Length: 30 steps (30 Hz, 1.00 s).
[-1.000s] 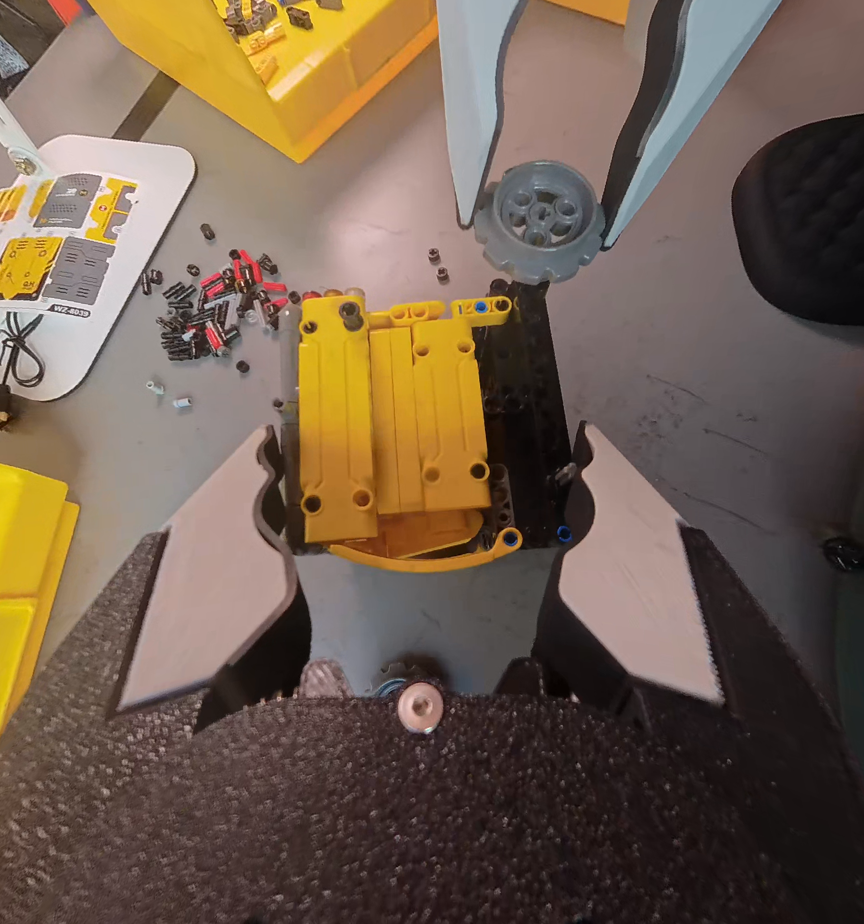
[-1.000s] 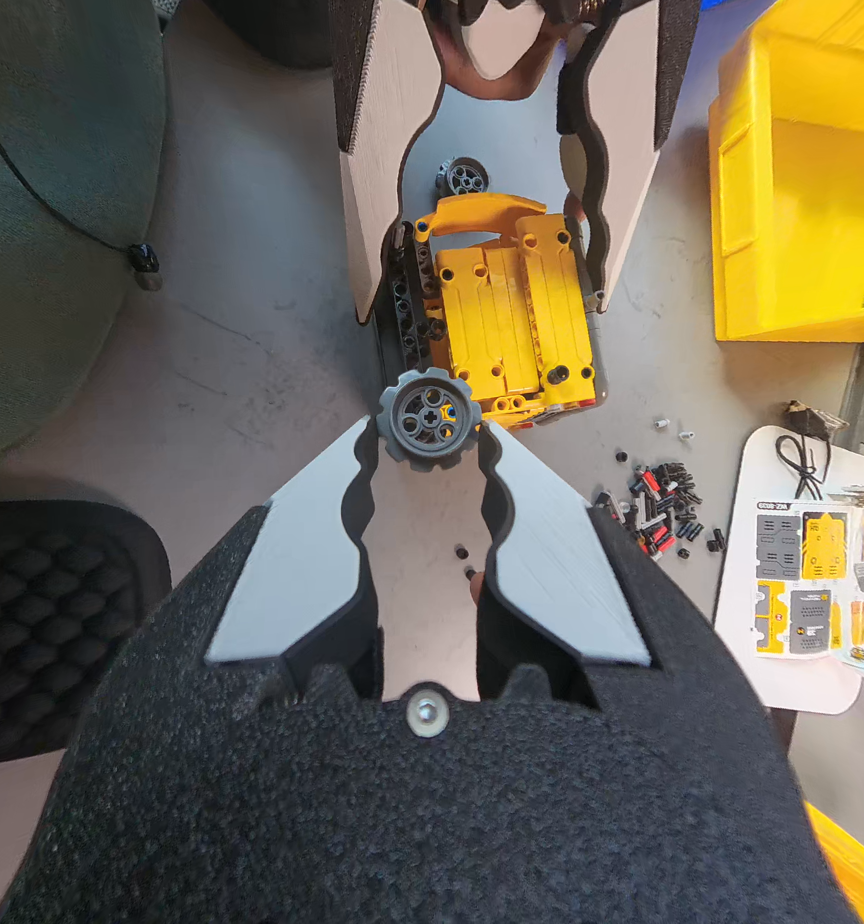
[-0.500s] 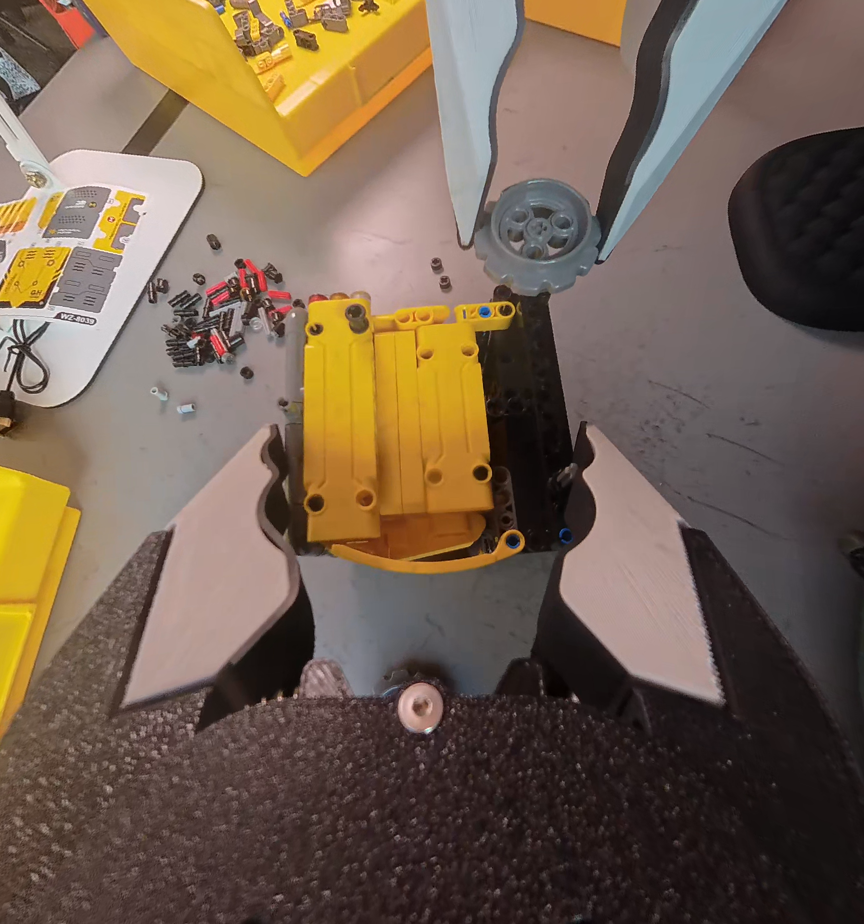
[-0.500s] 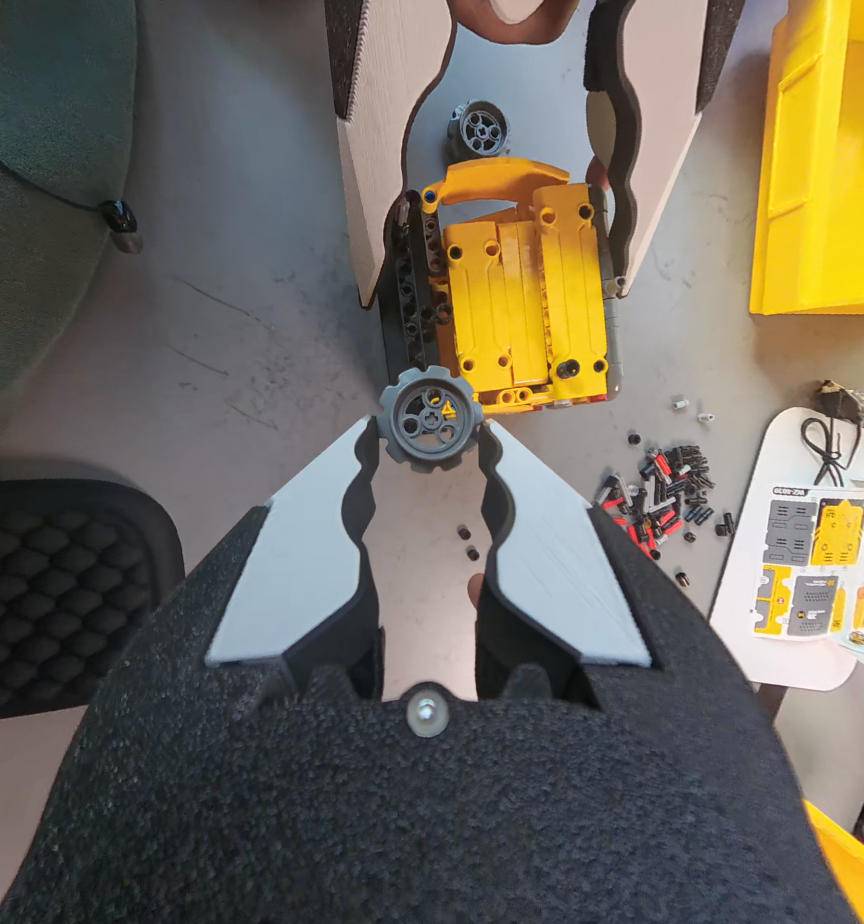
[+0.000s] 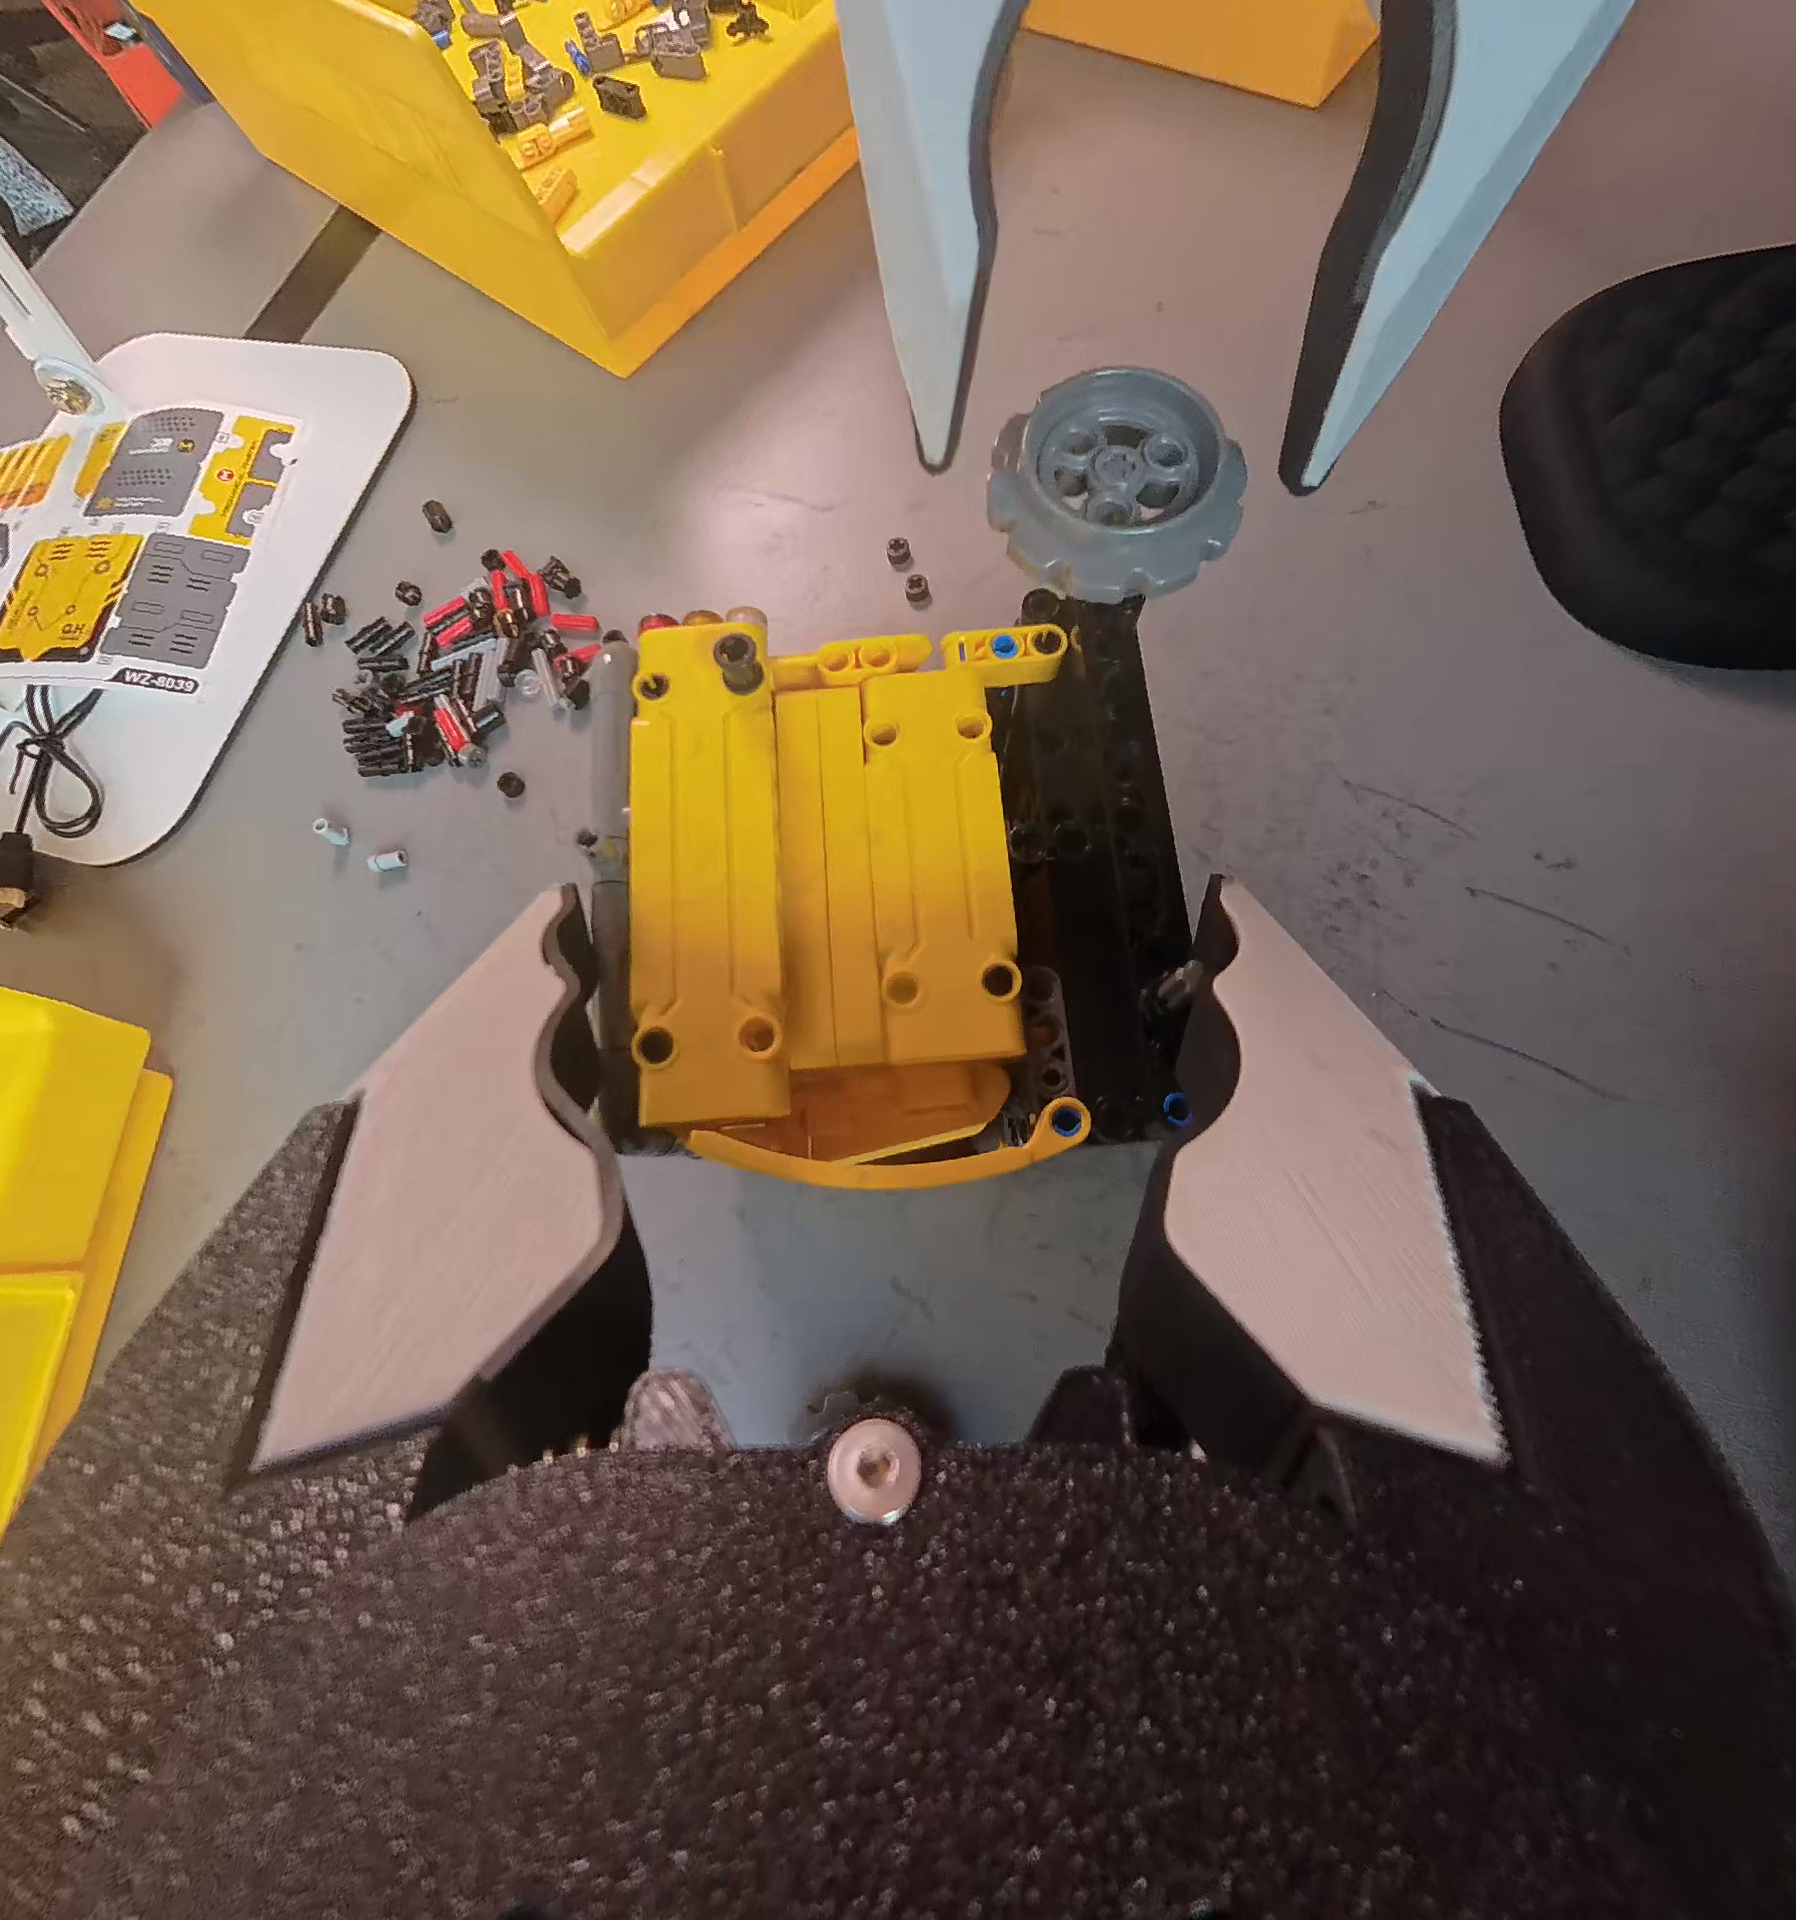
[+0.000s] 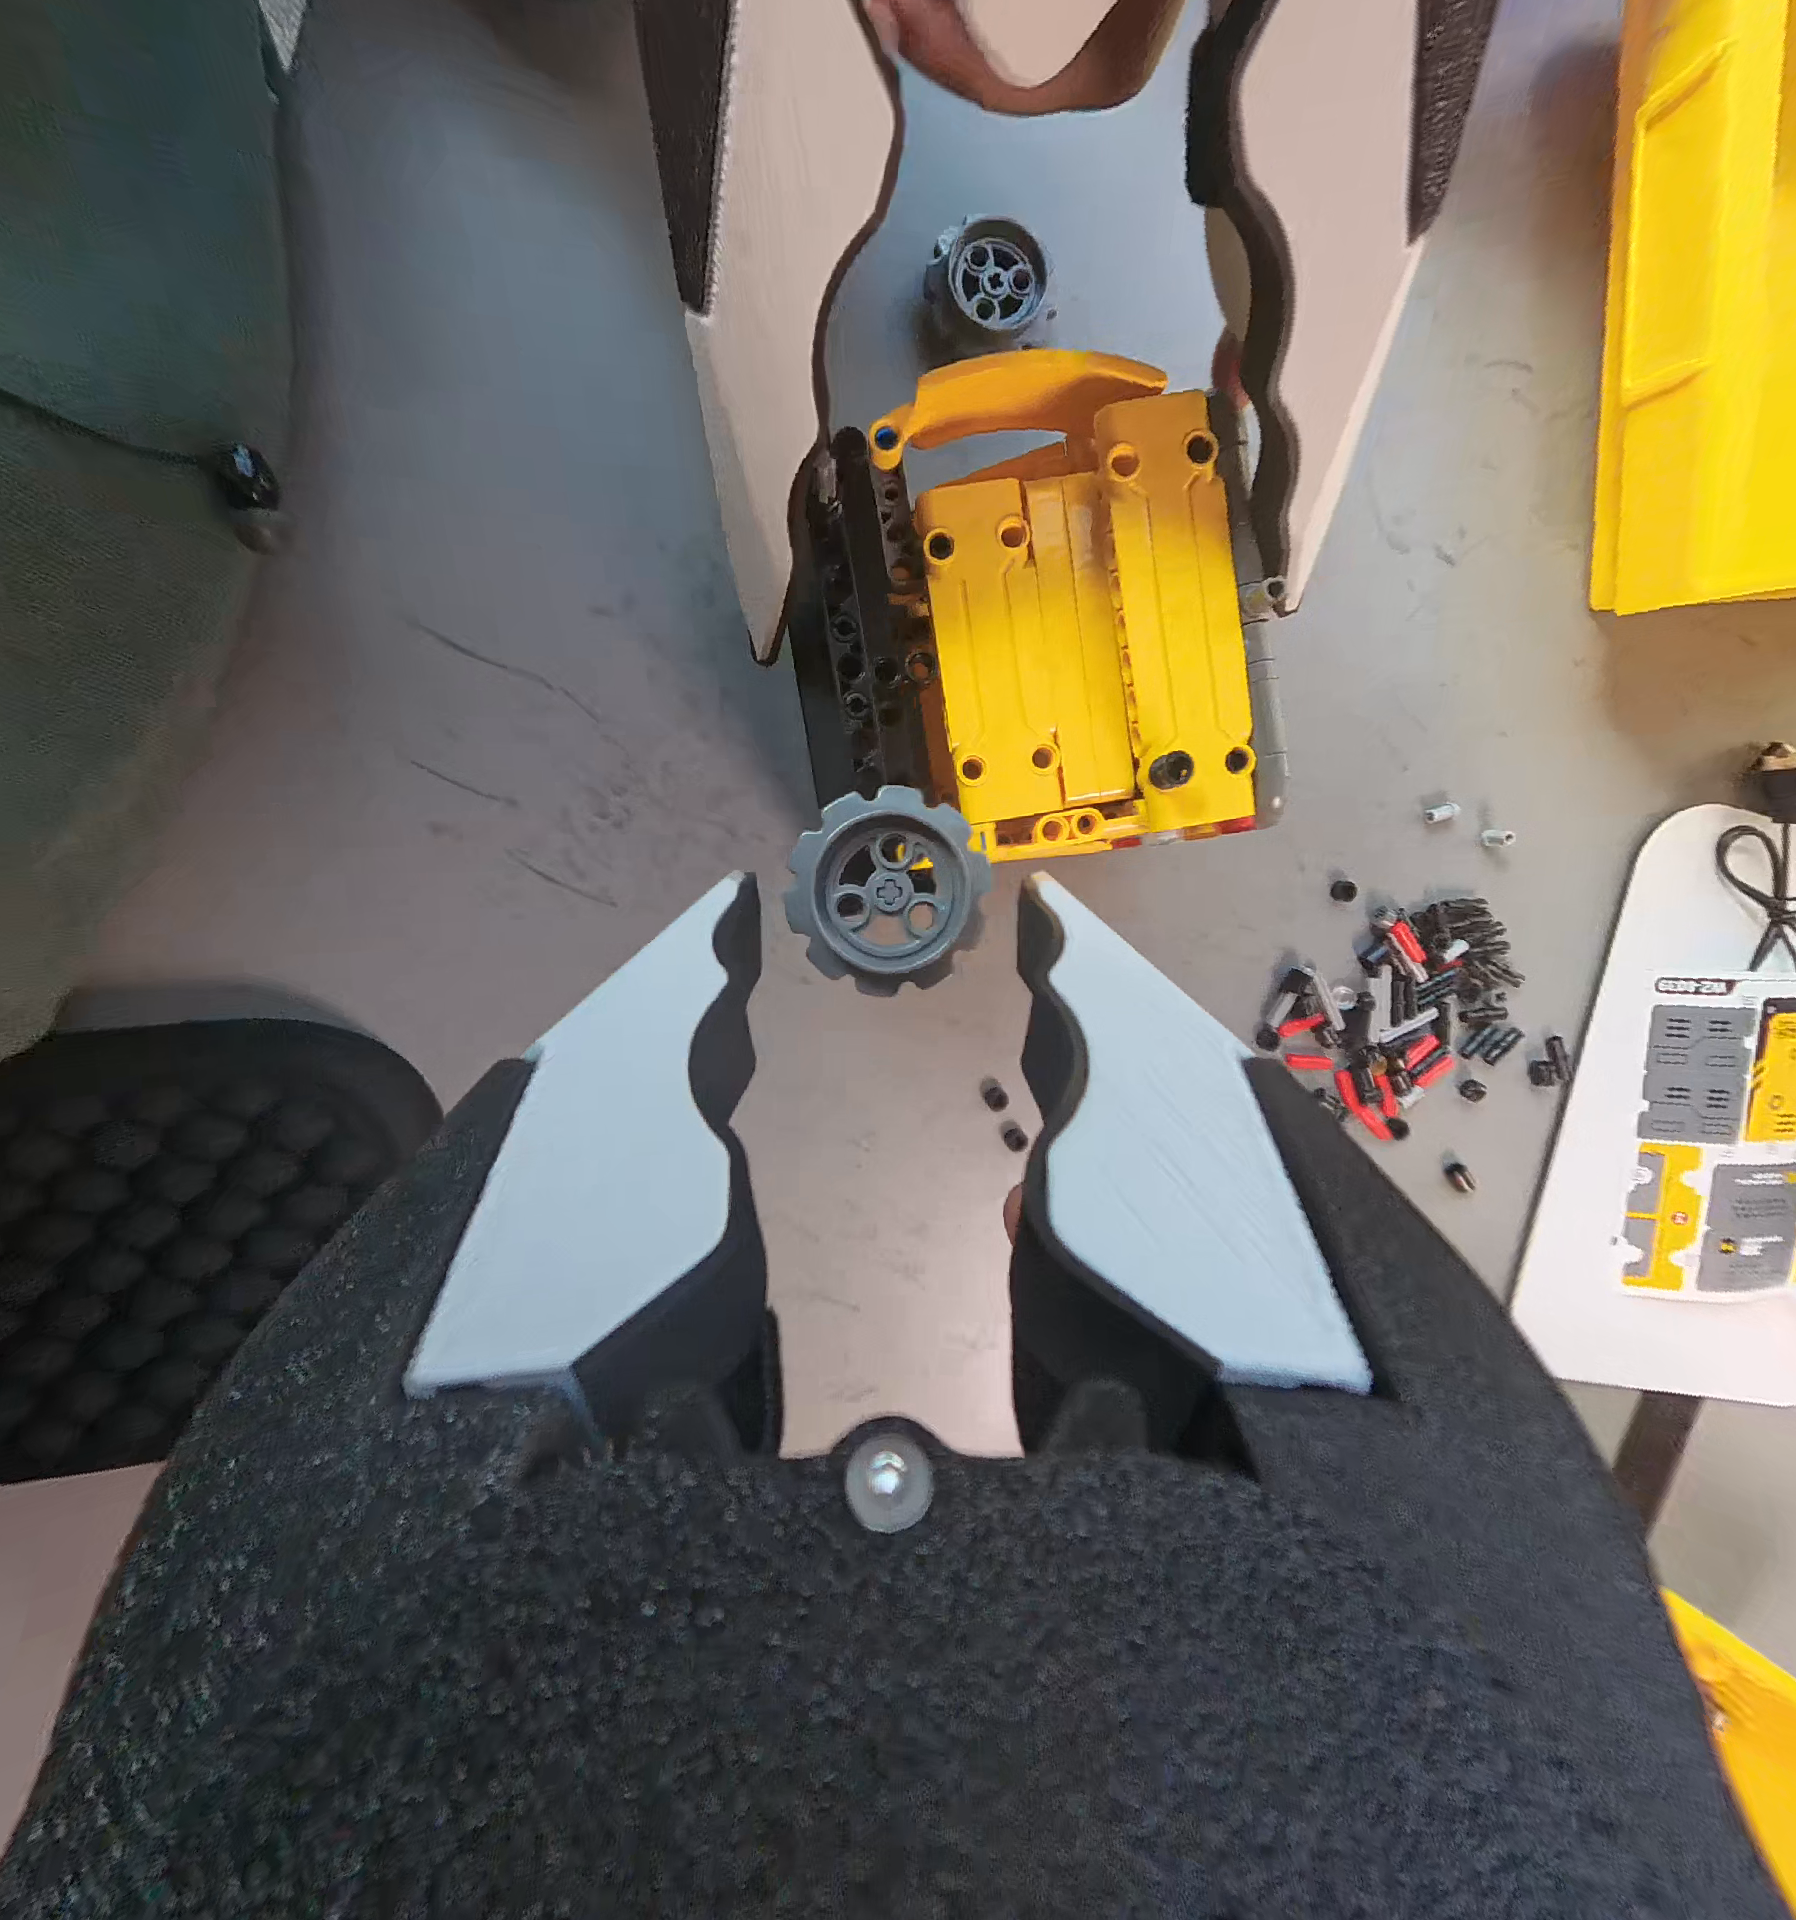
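Here the left fingers (image 5: 582, 940) clamp the ribbed yellow brick model (image 5: 821, 883); right fingers (image 6: 738, 914) gape around the notched grey wheel (image 6: 886, 891).

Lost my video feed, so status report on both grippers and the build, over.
Left gripper shut on yellow-and-black brick model. Right gripper open, fingers clear of grey wheel at the model's black corner. Loose pins beside the model; nothing between.

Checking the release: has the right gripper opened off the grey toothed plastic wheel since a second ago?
Yes. The right gripper has spread; both fingertips now stand clear of the grey toothed plastic wheel, which stays at the yellow-and-black brick model's near corner.
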Available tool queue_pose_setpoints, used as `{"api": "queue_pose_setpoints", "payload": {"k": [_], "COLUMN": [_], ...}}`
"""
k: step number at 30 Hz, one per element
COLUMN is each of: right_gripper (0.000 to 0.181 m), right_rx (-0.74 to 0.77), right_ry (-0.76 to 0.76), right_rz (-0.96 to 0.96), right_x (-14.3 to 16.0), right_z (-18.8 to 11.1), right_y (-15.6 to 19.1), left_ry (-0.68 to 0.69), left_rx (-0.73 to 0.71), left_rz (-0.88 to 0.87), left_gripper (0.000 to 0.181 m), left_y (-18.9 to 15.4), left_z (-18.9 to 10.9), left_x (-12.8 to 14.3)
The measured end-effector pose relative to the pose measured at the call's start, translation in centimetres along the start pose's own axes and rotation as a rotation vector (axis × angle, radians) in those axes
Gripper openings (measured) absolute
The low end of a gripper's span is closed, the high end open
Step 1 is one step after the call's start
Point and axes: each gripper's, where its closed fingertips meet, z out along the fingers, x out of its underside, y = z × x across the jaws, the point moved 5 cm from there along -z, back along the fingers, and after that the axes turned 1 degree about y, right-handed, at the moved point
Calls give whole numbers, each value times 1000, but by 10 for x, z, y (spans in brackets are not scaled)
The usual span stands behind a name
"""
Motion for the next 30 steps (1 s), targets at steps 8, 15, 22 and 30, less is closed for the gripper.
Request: {"api": "queue_pose_setpoints", "payload": {"k": [8, 15, 22, 30], "right_gripper": [37, 35, 34, 36], "right_rx": [-33, 22, 79, 65], "right_ry": [86, 109, 103, 83], "right_rz": [-11, -29, -32, 15], "right_x": [-5, -7, -6, -6], "right_z": [3, 4, 5, 3], "right_y": [-1, 2, 7, 4], "left_ry": [-6, -17, -18, -54], "left_rx": [-1, 3, 6, 33], "left_rz": [1, -2, 2, 14], "left_gripper": [113, 113, 113, 115], "left_y": [0, 0, 0, 3], "left_z": [0, 0, 1, 1], "left_x": [0, 0, 0, 0]}}
